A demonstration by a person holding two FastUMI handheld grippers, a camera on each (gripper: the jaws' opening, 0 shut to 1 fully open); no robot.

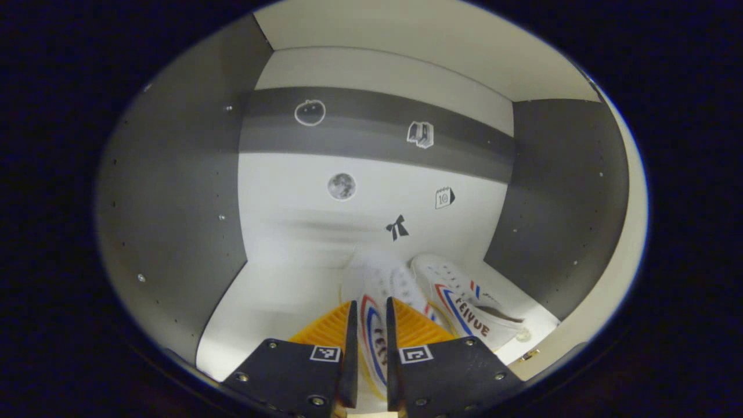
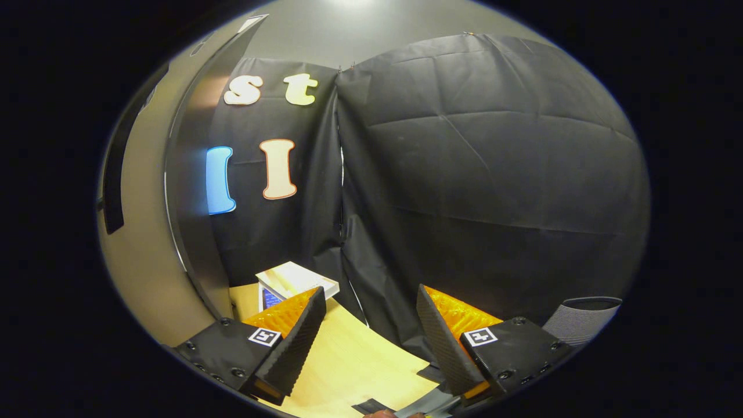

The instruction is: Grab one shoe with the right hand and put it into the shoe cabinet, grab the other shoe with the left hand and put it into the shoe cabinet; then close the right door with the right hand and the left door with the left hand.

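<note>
In the left gripper view I look into the shoe cabinet [image 1: 174, 191], with grey side walls and a white floor. My left gripper [image 1: 369, 325] is shut on a white shoe [image 1: 374, 290] with red and blue stripes, its toe pointing toward the back wall just above the cabinet floor. A second matching shoe [image 1: 464, 302] lies on the cabinet floor at the right, beside the held one. In the right gripper view my right gripper [image 2: 371, 325] stands open with nothing between its fingers, over a wooden floor [image 2: 348, 360]. The cabinet's open door [image 2: 191, 191] rises at the left of that view.
The cabinet's back wall [image 1: 371, 174] carries several small stickers and a grey band. In the right gripper view a small white box [image 2: 296, 281] sits on the floor by the door, and a grey ribbed object [image 2: 583, 319] stands at the far right.
</note>
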